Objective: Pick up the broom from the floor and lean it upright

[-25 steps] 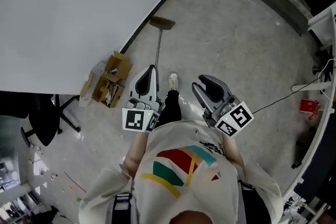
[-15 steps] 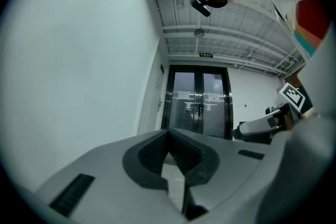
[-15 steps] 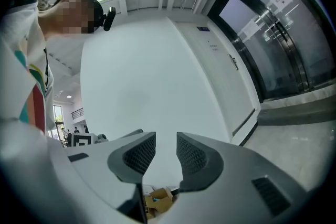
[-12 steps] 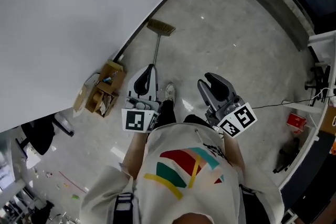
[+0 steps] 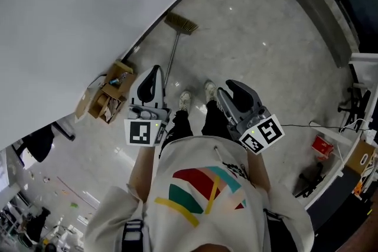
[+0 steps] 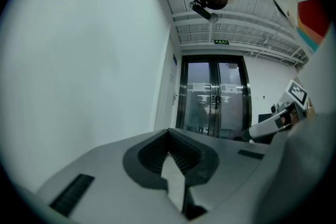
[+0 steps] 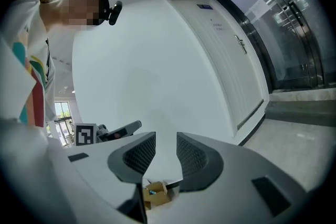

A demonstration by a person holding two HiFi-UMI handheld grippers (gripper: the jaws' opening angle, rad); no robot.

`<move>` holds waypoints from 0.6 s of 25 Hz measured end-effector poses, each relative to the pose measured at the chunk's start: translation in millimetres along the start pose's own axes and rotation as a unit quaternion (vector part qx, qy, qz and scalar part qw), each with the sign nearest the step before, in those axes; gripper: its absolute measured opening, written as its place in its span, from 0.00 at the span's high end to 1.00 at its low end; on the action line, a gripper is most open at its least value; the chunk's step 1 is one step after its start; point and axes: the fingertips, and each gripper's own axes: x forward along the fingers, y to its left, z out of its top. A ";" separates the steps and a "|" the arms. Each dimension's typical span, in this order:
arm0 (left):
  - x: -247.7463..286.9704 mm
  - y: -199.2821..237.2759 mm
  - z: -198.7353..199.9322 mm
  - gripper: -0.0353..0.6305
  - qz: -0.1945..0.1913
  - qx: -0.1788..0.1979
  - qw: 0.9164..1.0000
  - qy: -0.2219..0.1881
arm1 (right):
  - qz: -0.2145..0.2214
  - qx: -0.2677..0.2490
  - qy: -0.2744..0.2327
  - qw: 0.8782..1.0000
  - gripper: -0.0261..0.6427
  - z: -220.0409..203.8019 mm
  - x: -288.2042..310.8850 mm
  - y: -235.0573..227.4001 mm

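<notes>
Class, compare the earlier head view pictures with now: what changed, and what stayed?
The person has walked closer to the broom; both shoes now show near its handle end, and the left gripper and right gripper came along. Nothing was gripped or released. The broom still lies flat on the floor, and the right gripper's jaws stay apart and empty.

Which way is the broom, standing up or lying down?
Lying down: the straw-headed, metal-handled broom stretches flat along the grey floor.

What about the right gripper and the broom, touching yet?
Apart. The right gripper view shows the right gripper with jaws open and empty; the head view shows the broom lying on the floor ahead of the person's shoes.
</notes>
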 end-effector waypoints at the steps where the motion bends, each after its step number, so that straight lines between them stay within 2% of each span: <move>1: 5.7 -1.4 1.8 0.88 0.009 0.002 1.000 -0.001 | 0.004 0.001 0.000 1.000 0.77 4.3 4.4 -10.2; 5: 31.5 -28.2 10.9 0.88 0.038 0.006 0.999 -0.007 | 0.031 0.006 -0.002 1.000 0.77 31.5 11.7 -53.9; 8: 59.8 -54.3 18.9 0.88 0.048 0.003 0.999 -0.023 | 0.057 -0.018 0.001 0.998 0.77 50.2 10.5 -85.8; 12: 90.4 -68.2 11.9 0.88 0.057 0.014 0.998 -0.023 | 0.080 -0.044 0.026 0.996 0.77 51.4 14.5 -122.6; 15: 107.8 -70.2 6.1 0.88 0.055 0.022 0.998 -0.022 | 0.085 -0.036 0.037 0.995 0.77 49.4 20.5 -144.0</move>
